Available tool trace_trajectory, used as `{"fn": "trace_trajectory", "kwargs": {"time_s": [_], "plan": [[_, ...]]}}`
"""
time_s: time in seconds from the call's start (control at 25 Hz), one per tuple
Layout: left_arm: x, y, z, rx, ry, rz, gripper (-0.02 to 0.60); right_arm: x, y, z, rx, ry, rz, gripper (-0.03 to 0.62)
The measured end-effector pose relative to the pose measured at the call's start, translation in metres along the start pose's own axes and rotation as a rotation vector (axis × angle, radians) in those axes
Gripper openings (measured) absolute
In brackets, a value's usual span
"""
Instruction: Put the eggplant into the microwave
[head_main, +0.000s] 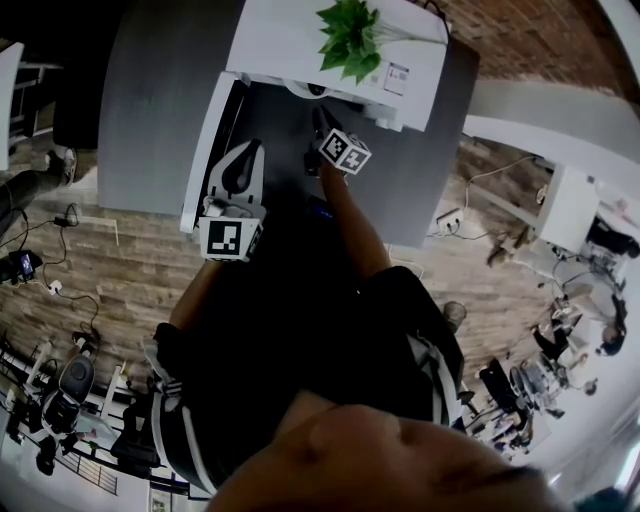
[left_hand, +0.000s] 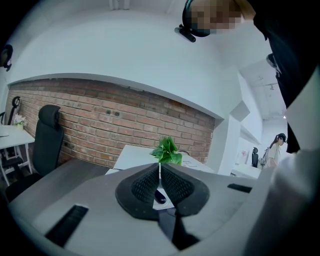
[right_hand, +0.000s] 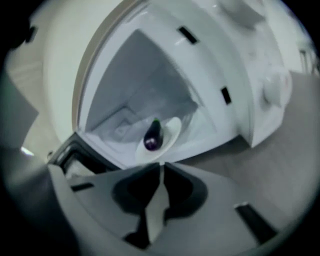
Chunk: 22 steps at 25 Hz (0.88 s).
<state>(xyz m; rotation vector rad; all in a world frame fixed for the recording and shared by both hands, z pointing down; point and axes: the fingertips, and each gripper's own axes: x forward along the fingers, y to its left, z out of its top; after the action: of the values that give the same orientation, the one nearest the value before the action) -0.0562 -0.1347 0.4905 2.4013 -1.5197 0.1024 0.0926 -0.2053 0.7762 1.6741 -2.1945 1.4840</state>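
right hand-held gripper (right_hand: 161, 170) closed, empty, w/ eggplant (right_hand: 153, 136) just ahead on plate (right_hand: 171, 129) in open microwave (right_hand: 210, 60); left hand-held gripper (left_hand: 160, 170) closed too.

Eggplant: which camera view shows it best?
The right gripper view: the eggplant lies in plain sight on a white plate inside the open microwave. The left gripper view shows only a small dark shape behind its jaws; the head view shows none of it.

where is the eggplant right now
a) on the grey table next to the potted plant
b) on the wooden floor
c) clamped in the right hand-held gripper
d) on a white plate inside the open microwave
d: the right gripper view shows the eggplant lying on a white plate inside the open microwave, while the right hand-held gripper in front of it is shut and empty.
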Motion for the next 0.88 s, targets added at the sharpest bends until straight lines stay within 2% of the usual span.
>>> {"fn": "trace_trajectory", "kwargs": {"time_s": [0.08,0.12,0.2,0.52,0.88], "plan": [[-0.001,0.000,0.000,0.002,-0.002,0.000,0.046,0.000,0.006,-0.005,-0.210,0.047,-0.066,0.044],[-0.001,0.001,0.000,0.003,-0.001,0.001,0.046,0.000,0.010,-0.006,-0.272,0.060,-0.081,0.041],[-0.001,0.002,0.000,0.002,-0.001,0.003,0.046,0.003,0.017,-0.008,-0.330,0.075,-0.093,0.040],[-0.001,0.008,-0.001,0.002,0.005,0.008,0.046,0.020,0.032,-0.012,-0.372,0.116,-0.098,0.040],[0.004,0.016,-0.005,-0.007,0.013,0.018,0.046,0.037,0.030,-0.007,-0.315,0.122,-0.108,0.040]]}}
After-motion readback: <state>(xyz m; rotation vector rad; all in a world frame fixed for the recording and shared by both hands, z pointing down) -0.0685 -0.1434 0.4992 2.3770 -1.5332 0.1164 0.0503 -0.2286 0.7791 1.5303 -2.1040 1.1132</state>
